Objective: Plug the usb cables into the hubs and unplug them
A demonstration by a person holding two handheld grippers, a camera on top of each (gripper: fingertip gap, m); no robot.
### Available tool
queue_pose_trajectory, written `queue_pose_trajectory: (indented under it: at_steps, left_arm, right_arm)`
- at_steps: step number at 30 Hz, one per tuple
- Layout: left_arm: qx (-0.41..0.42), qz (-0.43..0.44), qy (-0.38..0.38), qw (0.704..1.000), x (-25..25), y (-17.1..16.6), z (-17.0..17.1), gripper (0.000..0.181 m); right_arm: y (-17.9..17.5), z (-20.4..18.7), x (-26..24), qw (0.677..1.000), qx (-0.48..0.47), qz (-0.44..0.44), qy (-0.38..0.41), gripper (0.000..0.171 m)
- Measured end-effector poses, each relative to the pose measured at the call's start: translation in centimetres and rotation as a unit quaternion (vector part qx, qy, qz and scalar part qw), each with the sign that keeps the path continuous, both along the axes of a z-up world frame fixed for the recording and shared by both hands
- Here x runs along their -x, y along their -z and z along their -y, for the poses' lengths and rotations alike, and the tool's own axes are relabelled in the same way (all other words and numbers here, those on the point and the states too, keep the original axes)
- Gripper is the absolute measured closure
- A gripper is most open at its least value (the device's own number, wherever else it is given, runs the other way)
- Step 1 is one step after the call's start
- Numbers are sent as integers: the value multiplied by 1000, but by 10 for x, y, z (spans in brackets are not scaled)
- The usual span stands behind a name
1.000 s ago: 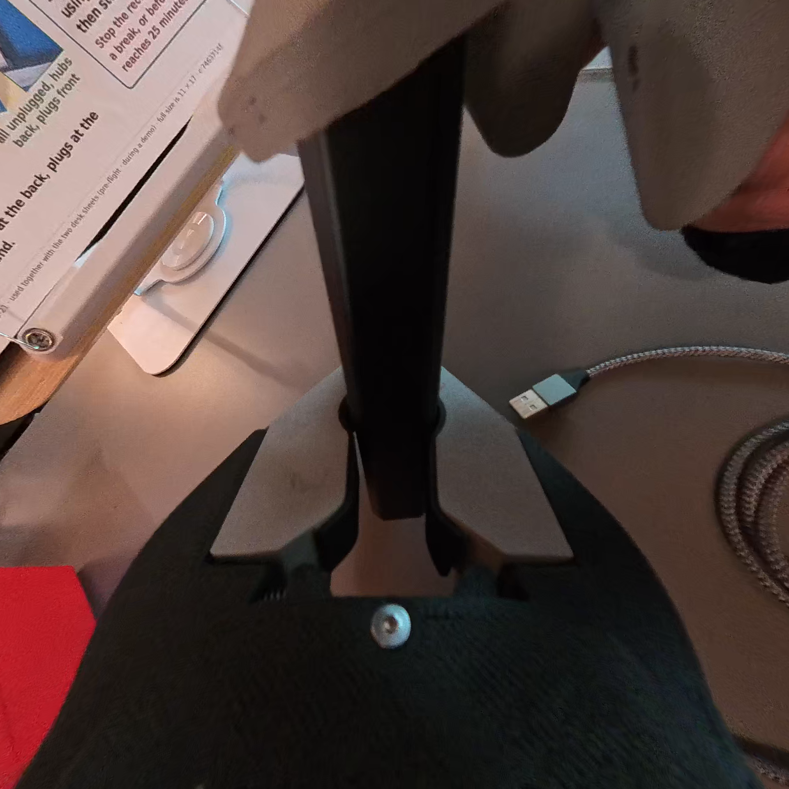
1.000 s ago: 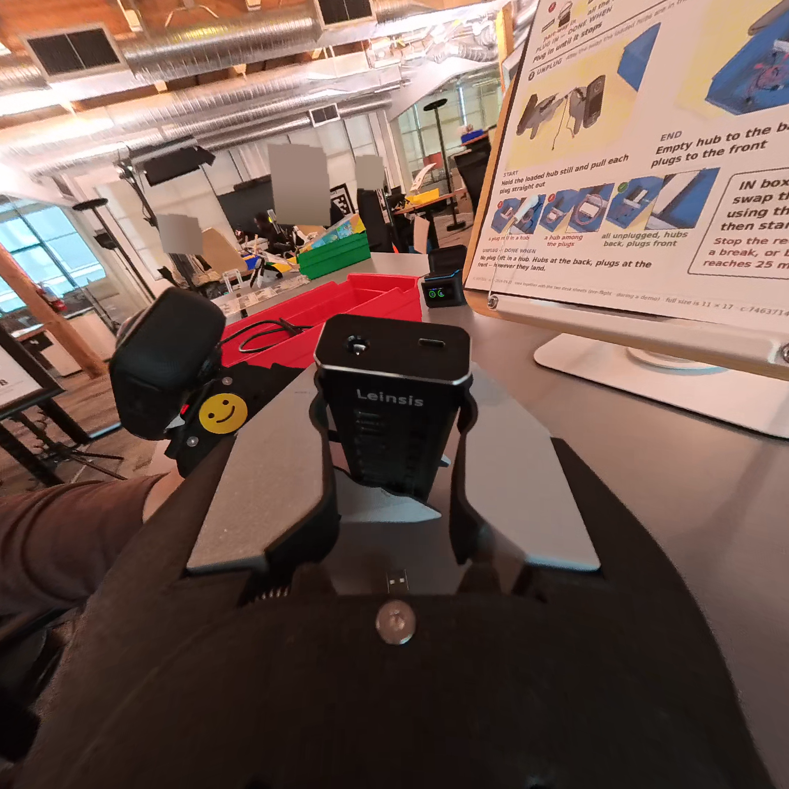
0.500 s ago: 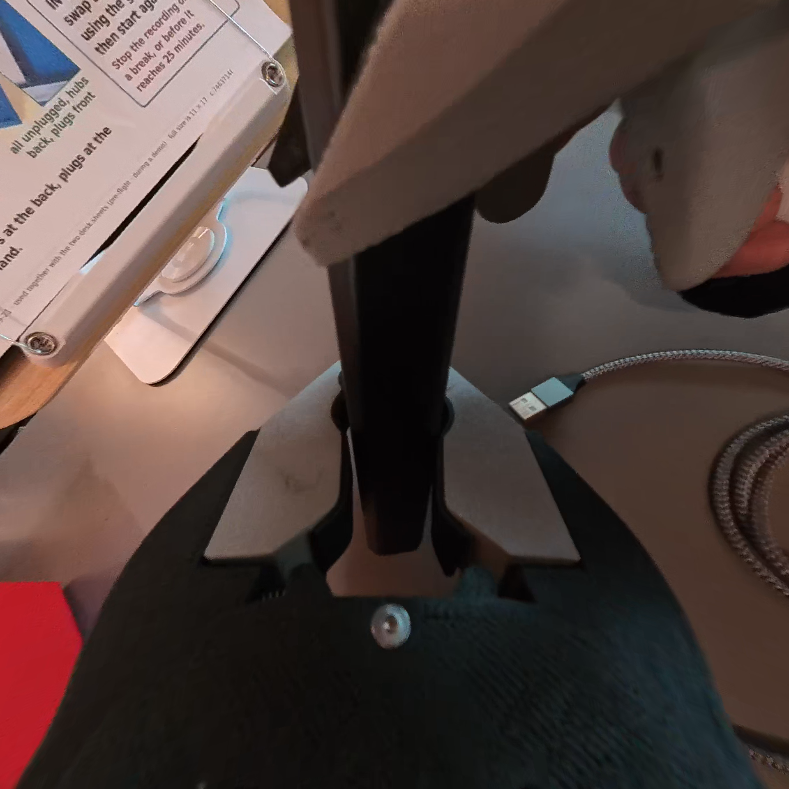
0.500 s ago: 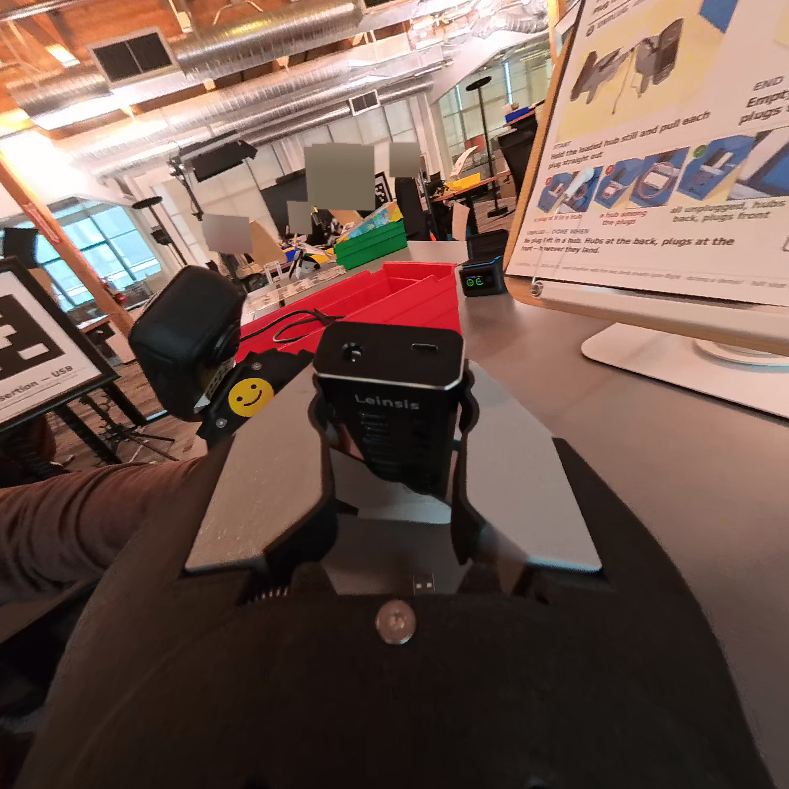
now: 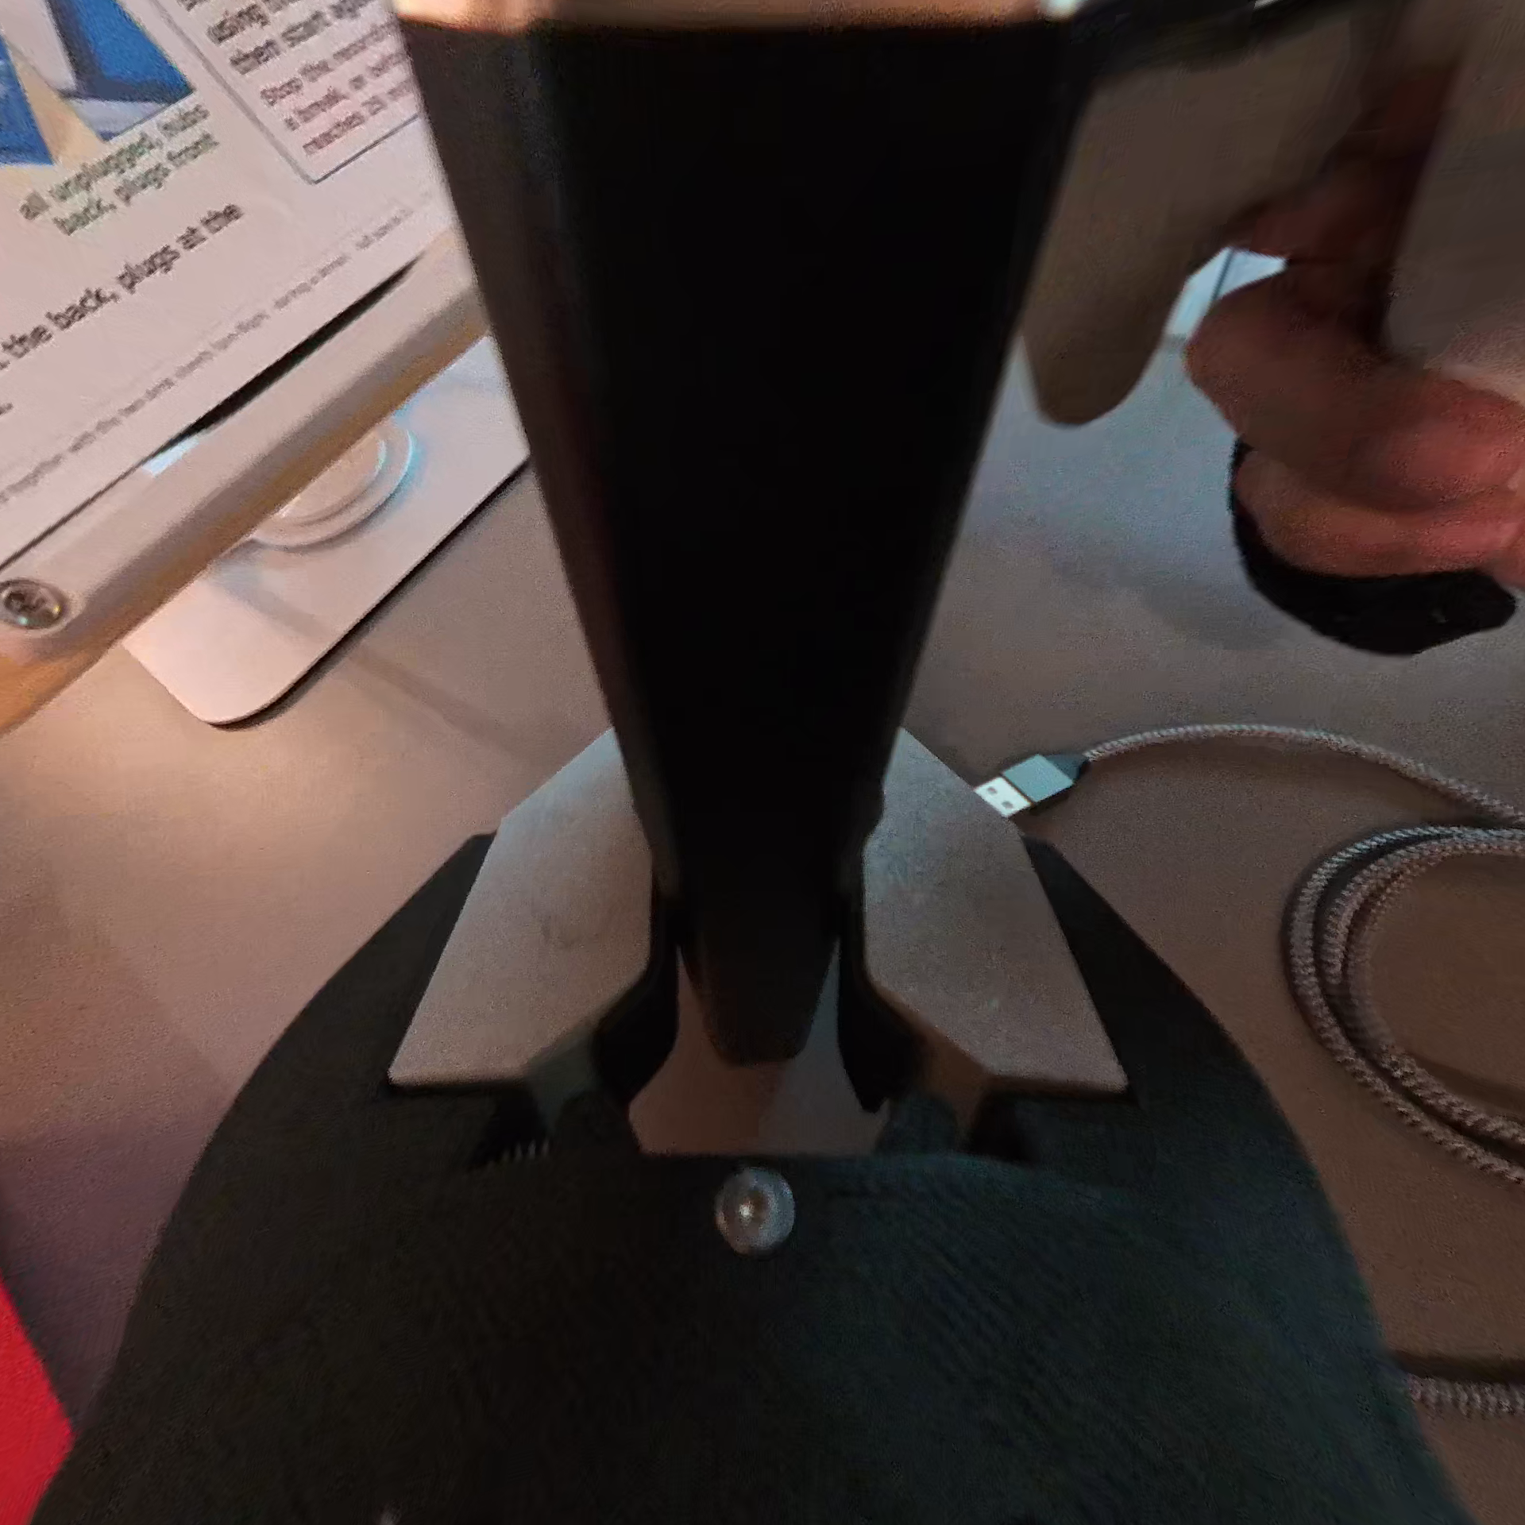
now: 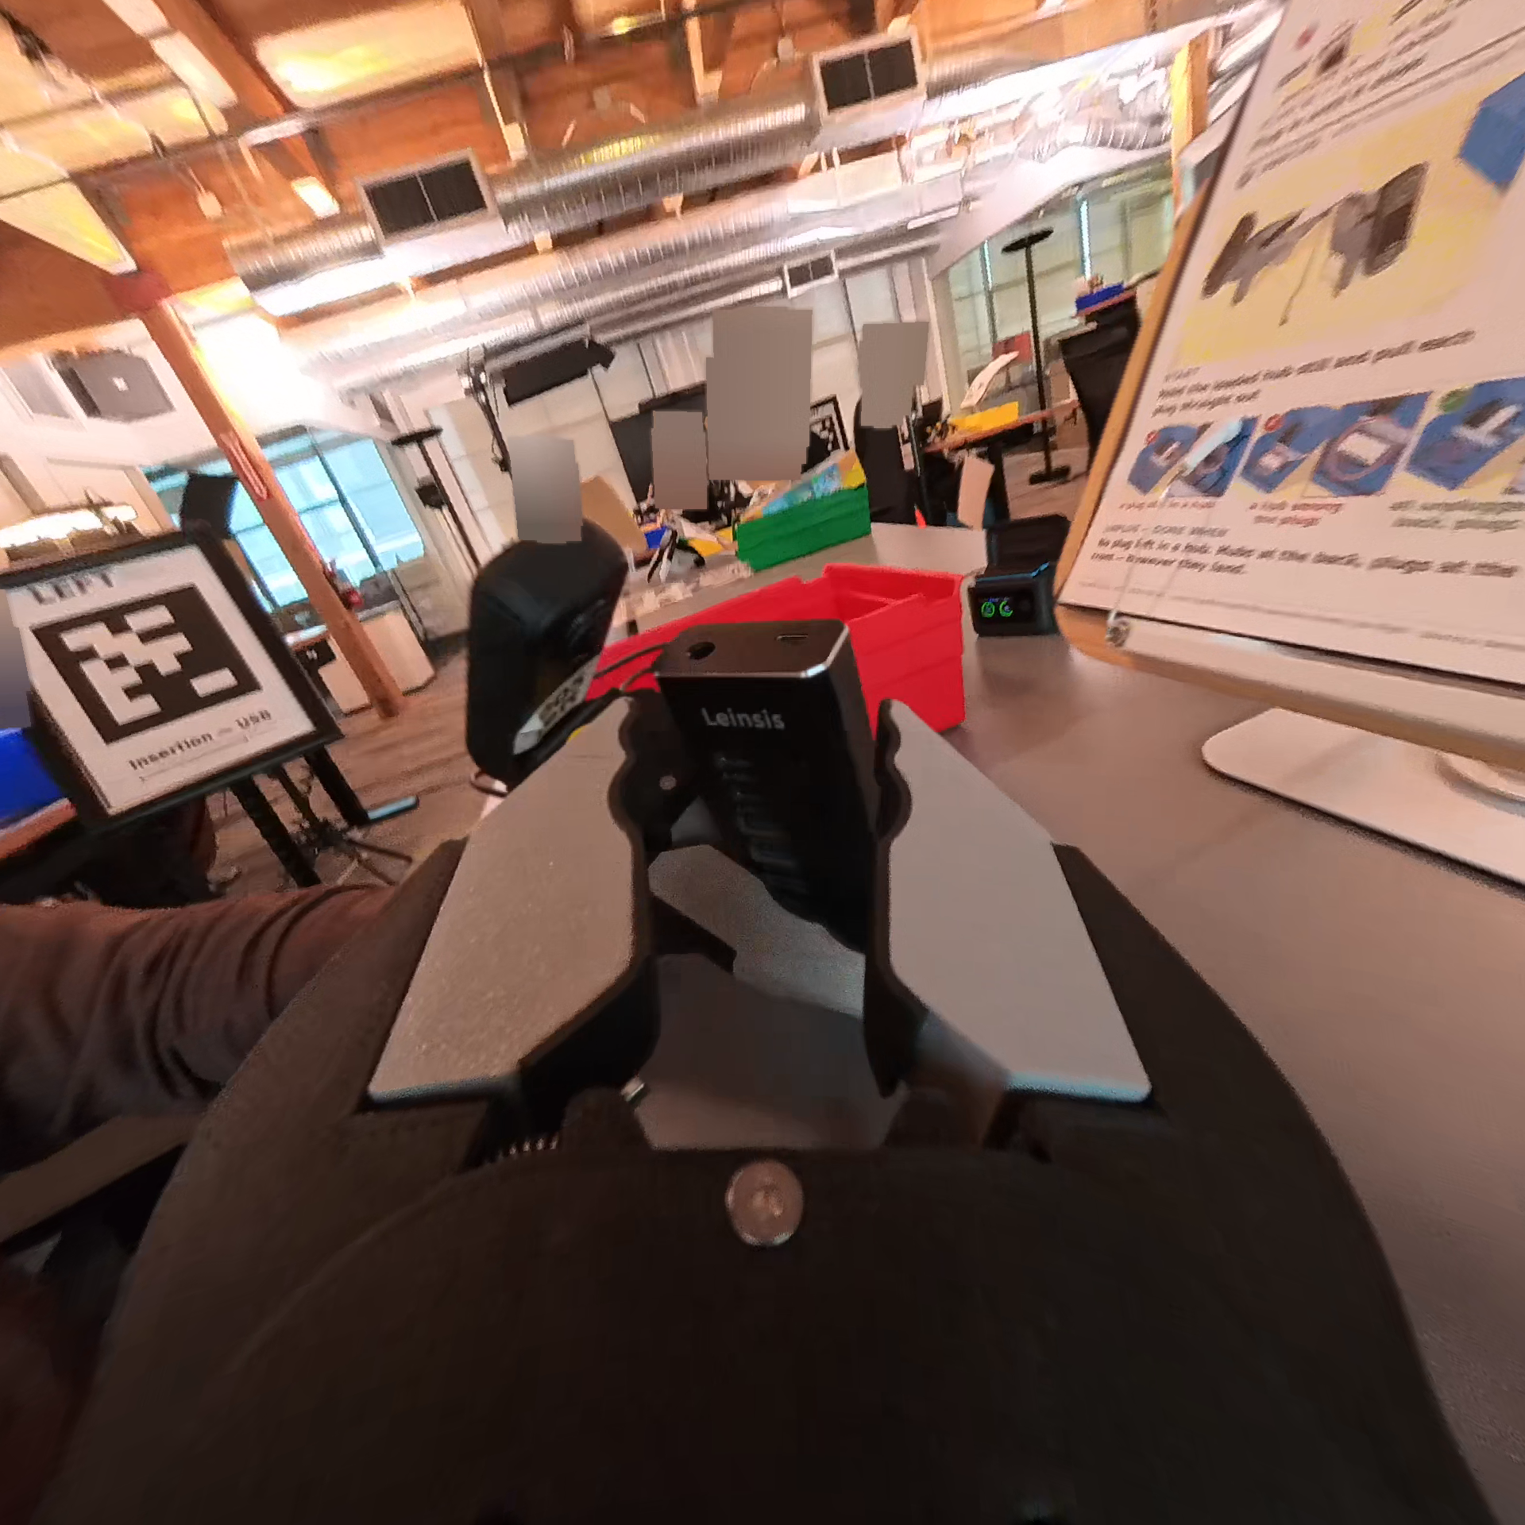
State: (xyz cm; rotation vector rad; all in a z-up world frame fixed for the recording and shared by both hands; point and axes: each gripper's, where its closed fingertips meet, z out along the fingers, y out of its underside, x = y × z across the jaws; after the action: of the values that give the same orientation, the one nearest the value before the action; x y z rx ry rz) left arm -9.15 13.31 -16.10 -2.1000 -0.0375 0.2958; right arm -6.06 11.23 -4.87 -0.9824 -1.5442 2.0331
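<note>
**Hub clamped by both tongs, loose plug lay to the right**

The left tongs (image 5: pixel 759 850) were closed on the narrow near end of the black USB hub (image 5: pixel 743 413), whose long body ran away from them and upward, out past the top of the left wrist view. The right tongs (image 6: pixel 759 734) were closed on the same hub (image 6: pixel 776 792) across its width, its far end with two small sockets standing clear beyond the fingertips and its row of ports turned toward the right wrist camera. So the hub was in the air, gripped from both ends, its long axis pointing from one pair of tongs to the other.

The free USB plug (image 5: pixel 1031 784) lay flat on the grey surface (image 5: pixel 247 908) just right of the left tongs, below the hub. Its metal tip pointed left and its braided cable (image 5: pixel 1403 974) trailed right into a loose coil. It touched neither the hub nor the tongs.

That offset probably decided the next move: one pair of tongs would have to let go and drop to the right for the plug, then bring it around crosswise to the hub's long axis to meet a port. The left tongs looked the nearer. The instruction board (image 5: pixel 165 247) stood far left.
</note>
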Motion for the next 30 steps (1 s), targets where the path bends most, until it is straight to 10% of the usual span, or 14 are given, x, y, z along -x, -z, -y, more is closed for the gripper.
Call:
queue_pose_trajectory:
  at_steps: [30]
  left_arm:
    - [-68, 75, 8, 995, 12, -9, 9, 141]
  right_arm:
    - [20, -36, 7, 995, -49, 46, 69, 116]
